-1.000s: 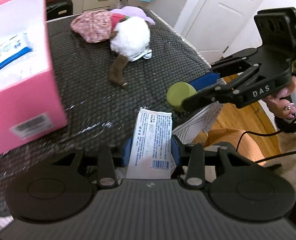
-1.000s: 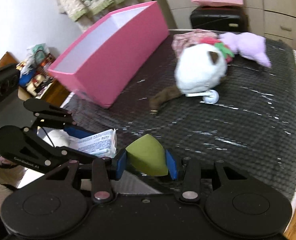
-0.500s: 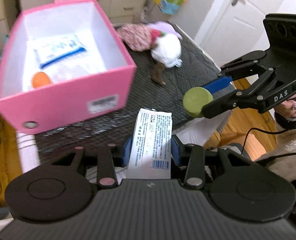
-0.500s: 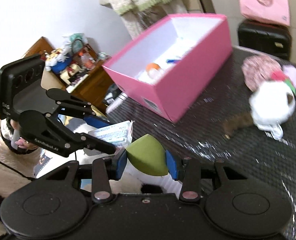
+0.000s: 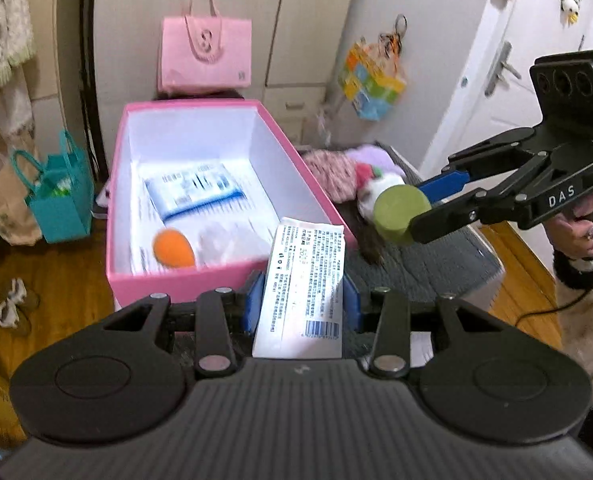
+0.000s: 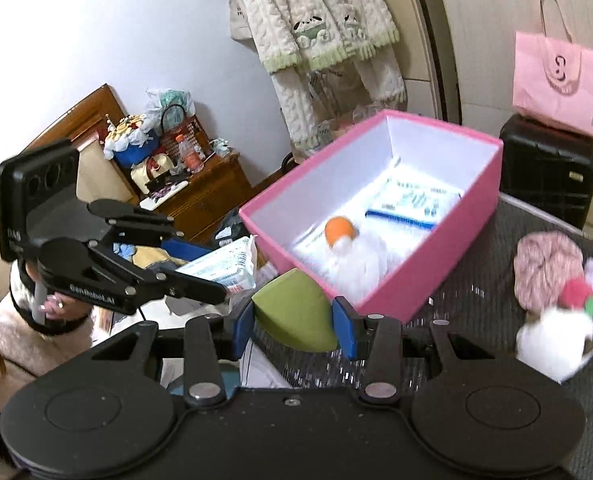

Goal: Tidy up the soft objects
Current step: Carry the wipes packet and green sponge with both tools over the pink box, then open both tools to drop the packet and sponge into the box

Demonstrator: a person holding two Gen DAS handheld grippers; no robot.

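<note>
**Both claws loaded beside the pink box**

Near the front wall of the pink box (image 5: 184, 280), the left claw (image 5: 302, 300) points forward over the box edge, its blue fingers (image 5: 253, 300) pinching a white printed packet (image 5: 304, 292) that stands upright between them. To its right, the right claw (image 6: 294, 322), held out level in a hand (image 5: 576, 228), grips a green sponge (image 6: 296, 314) between its blue pads, close to the box's near corner. Inside the box lie an orange sponge (image 5: 174, 248), a blue-striped packet (image 5: 194, 190) and something clear and blurred. On the dark mat (image 6: 496, 344) beyond rest a white plush toy (image 6: 552, 348) and a pink cloth (image 6: 544, 268).
</note>
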